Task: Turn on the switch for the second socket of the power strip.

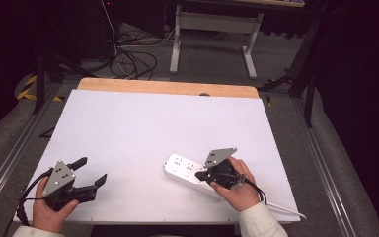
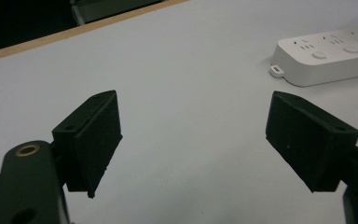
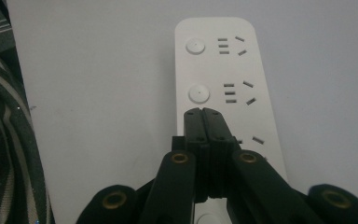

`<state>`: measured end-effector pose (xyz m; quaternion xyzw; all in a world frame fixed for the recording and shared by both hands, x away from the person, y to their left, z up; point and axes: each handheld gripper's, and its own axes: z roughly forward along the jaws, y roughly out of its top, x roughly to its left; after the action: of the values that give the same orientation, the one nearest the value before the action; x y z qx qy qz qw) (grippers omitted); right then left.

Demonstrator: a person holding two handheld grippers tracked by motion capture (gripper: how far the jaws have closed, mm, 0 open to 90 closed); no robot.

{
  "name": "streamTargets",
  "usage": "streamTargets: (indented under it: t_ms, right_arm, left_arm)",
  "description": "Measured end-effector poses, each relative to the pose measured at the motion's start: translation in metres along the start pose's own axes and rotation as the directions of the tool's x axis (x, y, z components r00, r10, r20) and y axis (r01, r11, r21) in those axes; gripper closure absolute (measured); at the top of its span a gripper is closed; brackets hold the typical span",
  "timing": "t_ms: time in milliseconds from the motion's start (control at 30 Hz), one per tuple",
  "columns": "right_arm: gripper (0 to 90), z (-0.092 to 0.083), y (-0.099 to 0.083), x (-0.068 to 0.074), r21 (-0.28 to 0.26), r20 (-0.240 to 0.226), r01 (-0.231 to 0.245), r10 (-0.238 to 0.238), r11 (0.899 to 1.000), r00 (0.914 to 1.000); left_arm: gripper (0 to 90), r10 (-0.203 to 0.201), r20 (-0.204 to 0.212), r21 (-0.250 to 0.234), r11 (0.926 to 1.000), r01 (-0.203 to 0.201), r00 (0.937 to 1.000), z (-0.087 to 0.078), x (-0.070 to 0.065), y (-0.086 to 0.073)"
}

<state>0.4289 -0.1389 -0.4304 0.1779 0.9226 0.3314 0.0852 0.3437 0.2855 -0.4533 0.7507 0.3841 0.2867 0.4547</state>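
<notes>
Resting on the white table (image 1: pixel 128 128) at front right, the power strip (image 1: pixel 180 168) lies under the right gripper (image 1: pixel 201 175), whose jaws are pressed together with nothing between them, tips over the strip's top face. Left gripper (image 1: pixel 93 172) sits at front left, well apart from the strip, jaws spread wide and empty.

white power strip (image 1: pixel 183 169), flat on table

I am looking into a lab: black curtains (image 1: pixel 360 74) surround my white-topped table (image 1: pixel 128 128), loose cables (image 1: pixel 133 61) on grey carpet beside a desk frame (image 1: pixel 212 29).
</notes>
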Motion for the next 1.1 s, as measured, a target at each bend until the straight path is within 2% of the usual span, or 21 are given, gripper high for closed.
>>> streamTargets:
  t_ms: [400,500,733,1100]
  right_arm:
    - [90.0,0.01,0.0,-0.001,0.064,0.019,0.002,-0.003,0.998,0.9998]
    - [90.0,0.012,0.0,-0.001,0.071,0.018,-0.002,0.0,0.997,0.9998]
    - [90.0,0.014,0.0,-0.001,0.081,0.04,-0.001,-0.003,0.997,0.9992]
    - [90.0,0.014,-0.001,0.001,0.079,0.05,-0.006,0.002,0.997,0.9987]
  left_arm:
    - [18.6,-0.001,-0.001,0.001,1.0,0.001,1.0,0.0,-0.001,0.0]
    - [18.6,0.011,-0.005,0.004,0.9999,-0.011,0.9999,0.001,-0.001,0.0]
    - [18.6,0.01,-0.004,0.005,0.9999,-0.01,0.9999,0.001,-0.002,0.0]
    - [18.6,0.005,-0.004,0.005,1.0,-0.005,1.0,0.001,-0.002,0.0]
